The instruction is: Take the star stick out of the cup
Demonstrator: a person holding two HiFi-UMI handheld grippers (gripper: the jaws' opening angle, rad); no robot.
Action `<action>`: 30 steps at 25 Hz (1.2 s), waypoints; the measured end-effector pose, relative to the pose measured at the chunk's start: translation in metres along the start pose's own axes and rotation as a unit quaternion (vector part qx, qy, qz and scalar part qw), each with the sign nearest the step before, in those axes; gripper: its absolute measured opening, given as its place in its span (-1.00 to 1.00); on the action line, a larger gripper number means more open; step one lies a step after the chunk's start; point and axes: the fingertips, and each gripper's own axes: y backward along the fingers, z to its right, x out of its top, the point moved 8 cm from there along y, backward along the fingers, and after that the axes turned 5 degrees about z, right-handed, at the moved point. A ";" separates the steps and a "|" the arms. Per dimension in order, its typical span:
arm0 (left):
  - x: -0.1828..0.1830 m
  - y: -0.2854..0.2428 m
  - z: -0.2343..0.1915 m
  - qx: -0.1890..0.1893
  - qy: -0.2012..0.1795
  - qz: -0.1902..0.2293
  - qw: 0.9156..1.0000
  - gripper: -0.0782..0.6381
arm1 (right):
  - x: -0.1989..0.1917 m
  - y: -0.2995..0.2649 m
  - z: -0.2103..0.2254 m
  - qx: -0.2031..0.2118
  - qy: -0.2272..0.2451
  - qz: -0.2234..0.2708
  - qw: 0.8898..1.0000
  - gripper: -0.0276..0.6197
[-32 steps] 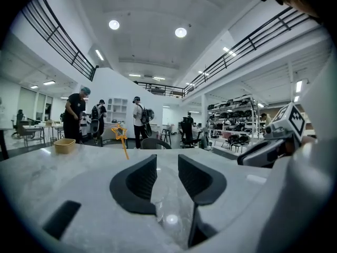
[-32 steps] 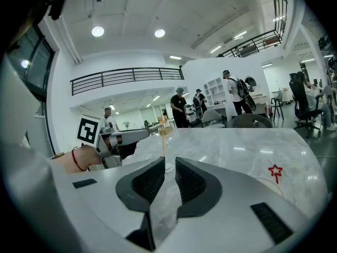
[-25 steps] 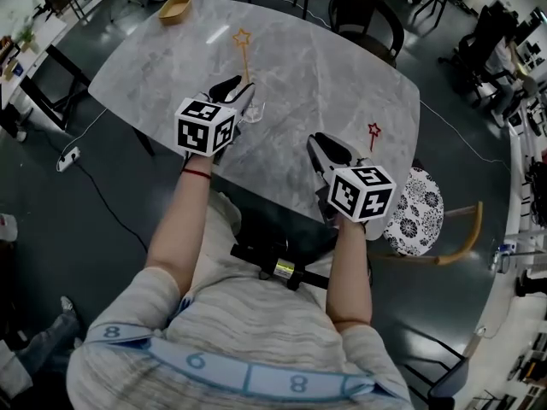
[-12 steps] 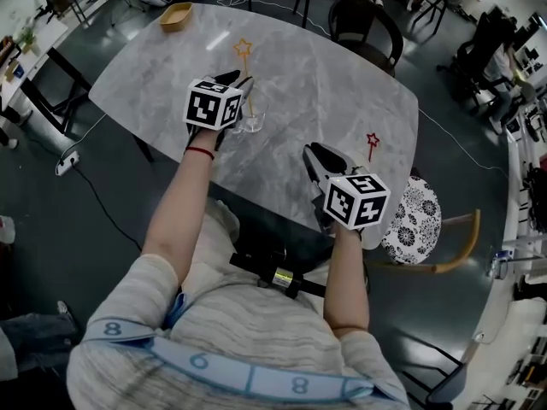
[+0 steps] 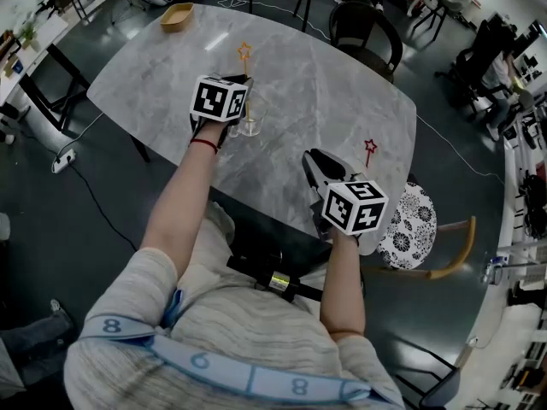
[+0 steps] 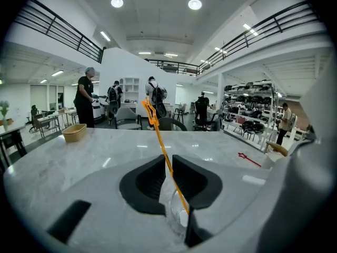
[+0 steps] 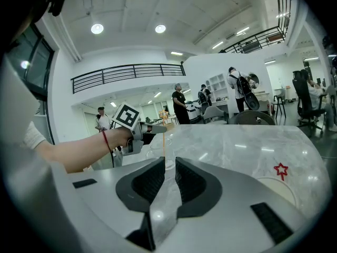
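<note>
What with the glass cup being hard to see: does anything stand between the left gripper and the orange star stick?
Nothing visible does. The star stick runs up through the gap of the left gripper, whose jaws are closing around it; the cup sits below them.

You're in a big open-plan office hall. Your desk [image 5: 342,84] stands among black office chairs [image 5: 366,26], a railed upper gallery [image 6: 58,28] runs round the walls, stocked shelves [image 6: 247,107] line one side, and people [image 6: 84,96] stand about under ceiling spotlights [image 6: 117,2].
</note>
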 end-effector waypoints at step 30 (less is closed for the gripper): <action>0.072 0.053 0.118 -0.136 -0.021 0.128 0.982 -0.73 | 0.020 0.022 0.011 -0.026 -0.006 0.037 0.999 -0.78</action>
